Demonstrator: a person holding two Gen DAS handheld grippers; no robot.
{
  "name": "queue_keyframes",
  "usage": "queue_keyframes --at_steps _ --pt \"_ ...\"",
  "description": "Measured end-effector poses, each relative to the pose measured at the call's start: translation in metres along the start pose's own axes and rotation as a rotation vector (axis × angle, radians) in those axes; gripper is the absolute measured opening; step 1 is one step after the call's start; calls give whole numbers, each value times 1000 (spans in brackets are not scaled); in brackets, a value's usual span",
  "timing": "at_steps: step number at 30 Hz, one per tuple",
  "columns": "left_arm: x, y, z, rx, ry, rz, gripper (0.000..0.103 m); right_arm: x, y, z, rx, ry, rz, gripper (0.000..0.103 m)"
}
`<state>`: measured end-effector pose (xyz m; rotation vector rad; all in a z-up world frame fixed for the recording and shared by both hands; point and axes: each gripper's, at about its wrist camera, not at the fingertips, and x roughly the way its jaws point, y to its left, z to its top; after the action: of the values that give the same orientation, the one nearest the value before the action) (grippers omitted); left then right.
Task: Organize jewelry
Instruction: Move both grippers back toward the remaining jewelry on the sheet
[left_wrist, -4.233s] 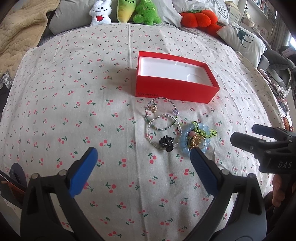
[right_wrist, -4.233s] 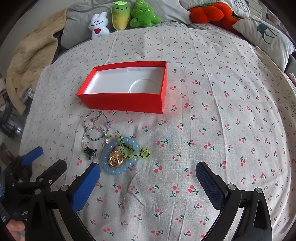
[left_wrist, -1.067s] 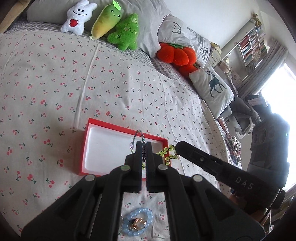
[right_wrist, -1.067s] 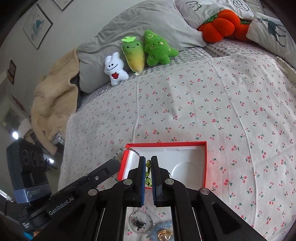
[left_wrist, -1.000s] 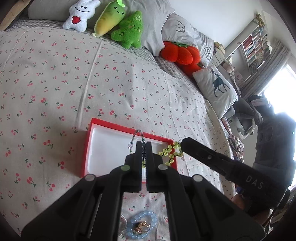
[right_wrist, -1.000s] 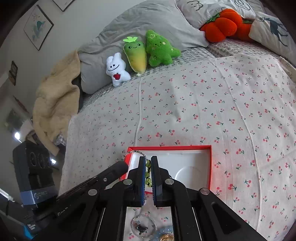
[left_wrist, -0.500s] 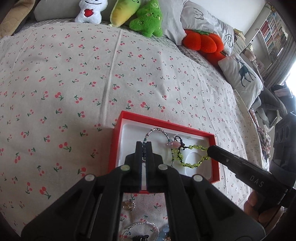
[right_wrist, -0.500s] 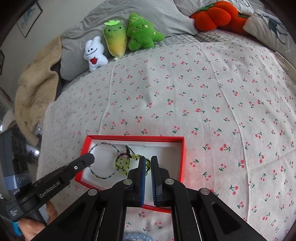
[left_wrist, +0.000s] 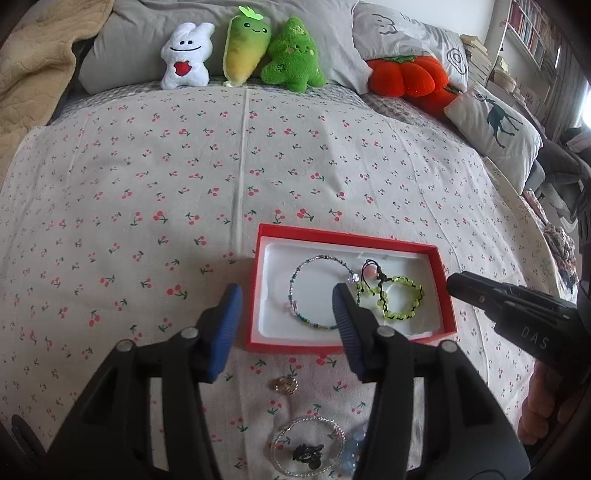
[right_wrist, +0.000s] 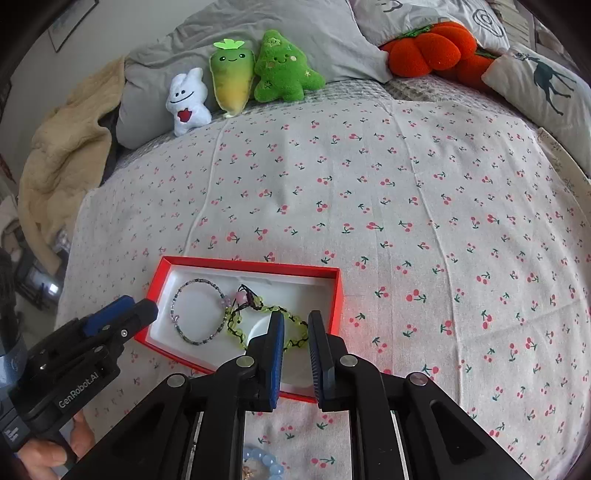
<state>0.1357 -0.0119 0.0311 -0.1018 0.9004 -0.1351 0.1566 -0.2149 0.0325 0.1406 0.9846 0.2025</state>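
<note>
A red box (left_wrist: 445, 291) with a white inside lies on the cherry-print bedspread; it also shows in the right wrist view (right_wrist: 338, 295). In it lie a thin multicolour bead bracelet (left_wrist: 295, 284) (right_wrist: 177, 306) and a yellow-green bead bracelet (left_wrist: 402, 310) (right_wrist: 236, 328). My left gripper (left_wrist: 286, 306) is open and empty over the box's near left corner. My right gripper (right_wrist: 295, 332) is open a little and empty above the box's near right part. On the bedspread in front of the box lie a gold ring (left_wrist: 284, 384), a silver bracelet with a black charm (left_wrist: 308, 448) and a pale blue bead bracelet (right_wrist: 264, 463).
Plush toys (left_wrist: 243, 51) and an orange pumpkin cushion (left_wrist: 406, 79) line the pillows at the back. A beige blanket (left_wrist: 26, 74) lies at the back left. A deer-print pillow (left_wrist: 495, 125) lies at the right edge of the bed.
Both grippers have opened and let go of their bracelets, which now lie in the red box. Both grippers have dropped lower and drawn back slightly toward the box's near side.
</note>
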Motion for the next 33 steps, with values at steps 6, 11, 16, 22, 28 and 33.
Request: queue_keyframes --at_steps 6,11,16,22,28,33 --pt "-24 0 -28 23 20 82 79 -30 -6 -23 -5 -13 -18 62" --pt "-43 -1 -52 36 19 131 85 -58 -10 -45 -3 -54 -8 67" --pt "-48 8 -83 46 60 156 87 -64 -10 -72 -18 -38 -15 74" --pt "-45 25 -114 81 91 173 87 -57 -4 -111 -69 -18 -40 76" --pt "-32 44 -138 88 121 129 87 -42 -7 -138 -155 -11 -48 76" --pt "-30 41 -140 79 115 49 87 -33 -9 -151 -164 16 -9 76"
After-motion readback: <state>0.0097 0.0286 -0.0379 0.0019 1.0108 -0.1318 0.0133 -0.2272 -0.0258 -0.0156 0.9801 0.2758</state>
